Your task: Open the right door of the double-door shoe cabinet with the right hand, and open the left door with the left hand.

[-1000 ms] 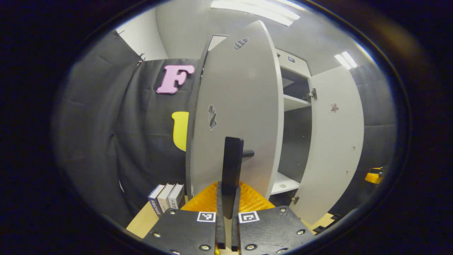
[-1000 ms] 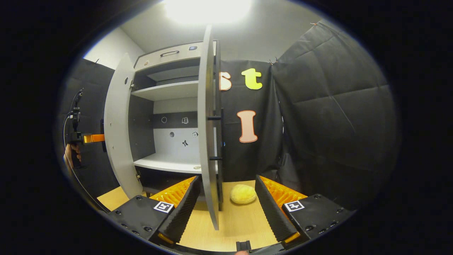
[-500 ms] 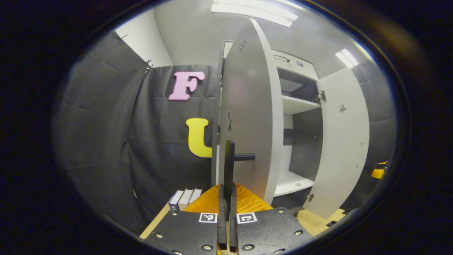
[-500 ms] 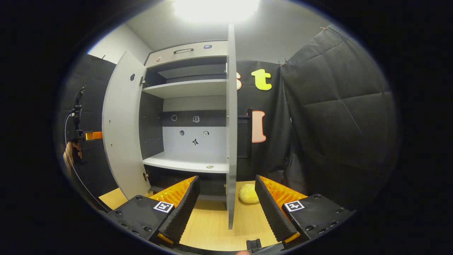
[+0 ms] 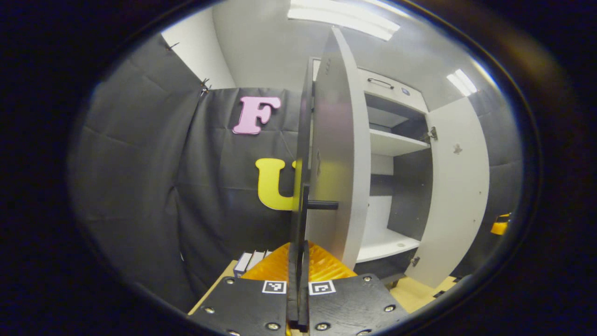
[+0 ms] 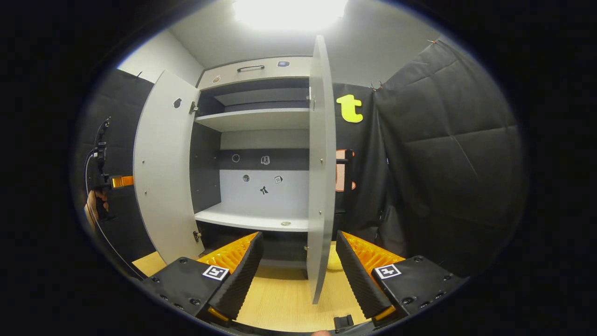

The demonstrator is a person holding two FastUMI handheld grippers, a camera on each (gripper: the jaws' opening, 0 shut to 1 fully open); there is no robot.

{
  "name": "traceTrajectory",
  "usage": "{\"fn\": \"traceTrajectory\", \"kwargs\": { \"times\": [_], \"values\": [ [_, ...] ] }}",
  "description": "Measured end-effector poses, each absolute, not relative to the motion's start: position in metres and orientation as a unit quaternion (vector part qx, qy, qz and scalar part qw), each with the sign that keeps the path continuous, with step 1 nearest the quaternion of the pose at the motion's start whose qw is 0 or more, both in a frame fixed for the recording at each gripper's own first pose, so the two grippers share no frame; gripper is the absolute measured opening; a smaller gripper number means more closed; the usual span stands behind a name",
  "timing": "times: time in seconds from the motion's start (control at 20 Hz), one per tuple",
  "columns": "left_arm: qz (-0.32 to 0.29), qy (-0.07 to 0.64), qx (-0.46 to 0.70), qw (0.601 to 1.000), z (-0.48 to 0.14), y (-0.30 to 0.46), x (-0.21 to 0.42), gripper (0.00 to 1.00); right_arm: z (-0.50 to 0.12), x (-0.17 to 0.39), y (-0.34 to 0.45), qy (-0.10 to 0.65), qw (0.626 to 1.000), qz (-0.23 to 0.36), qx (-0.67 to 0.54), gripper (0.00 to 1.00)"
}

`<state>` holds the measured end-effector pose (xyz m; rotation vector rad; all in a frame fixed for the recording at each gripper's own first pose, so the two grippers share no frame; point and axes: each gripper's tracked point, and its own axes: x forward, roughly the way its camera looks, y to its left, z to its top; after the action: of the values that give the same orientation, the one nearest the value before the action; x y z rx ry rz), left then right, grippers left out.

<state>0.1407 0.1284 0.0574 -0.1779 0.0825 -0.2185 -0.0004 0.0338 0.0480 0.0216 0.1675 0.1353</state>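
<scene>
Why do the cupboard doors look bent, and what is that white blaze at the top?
Right gripper view: a ceiling light burns out to pure white, and the wide lens bows the left door. Left gripper view: the light strips keep their shape, the near door curves, and a soft yellow sheen lies on it.

Recording booth, black cloth walls (image 6: 443, 154), shoe cabinet (image 6: 261, 140)

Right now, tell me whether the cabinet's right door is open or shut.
Open. The right door stands swung out edge-on, baring the shelves; the right gripper is open around its edge.
</scene>
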Motion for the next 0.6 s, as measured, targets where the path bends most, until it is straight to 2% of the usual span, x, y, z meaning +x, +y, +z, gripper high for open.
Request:
{"fn": "traceTrajectory", "kwargs": {
  "times": [0.25,0.4,0.45,0.5,0.55,0.6],
  "values": [
    [-0.109,0.032,-0.076,0.991,0.060,0.129,0.131,0.01,0.048,-0.004,0.037,0.079,0.995,0.057,0.010,0.97],
    [-0.081,0.019,-0.053,0.995,0.063,0.135,0.111,0.00,0.047,-0.004,0.036,0.076,0.995,0.063,0.021,0.98],
    [-0.078,0.012,-0.047,0.996,0.067,0.134,0.101,0.01,0.049,-0.005,0.033,0.073,0.995,0.065,0.021,0.98],
    [-0.076,0.008,-0.043,0.996,0.070,0.131,0.090,0.02,0.052,-0.006,0.032,0.067,0.995,0.067,0.018,0.93],
    [-0.073,0.004,-0.037,0.997,0.074,0.131,0.078,0.04,0.054,-0.009,0.032,0.060,0.996,0.069,0.015,0.98],
    [-0.065,0.000,-0.032,0.997,0.075,0.133,0.068,0.10,0.058,-0.012,0.032,0.054,0.996,0.072,0.013,0.98]
  ]
}}
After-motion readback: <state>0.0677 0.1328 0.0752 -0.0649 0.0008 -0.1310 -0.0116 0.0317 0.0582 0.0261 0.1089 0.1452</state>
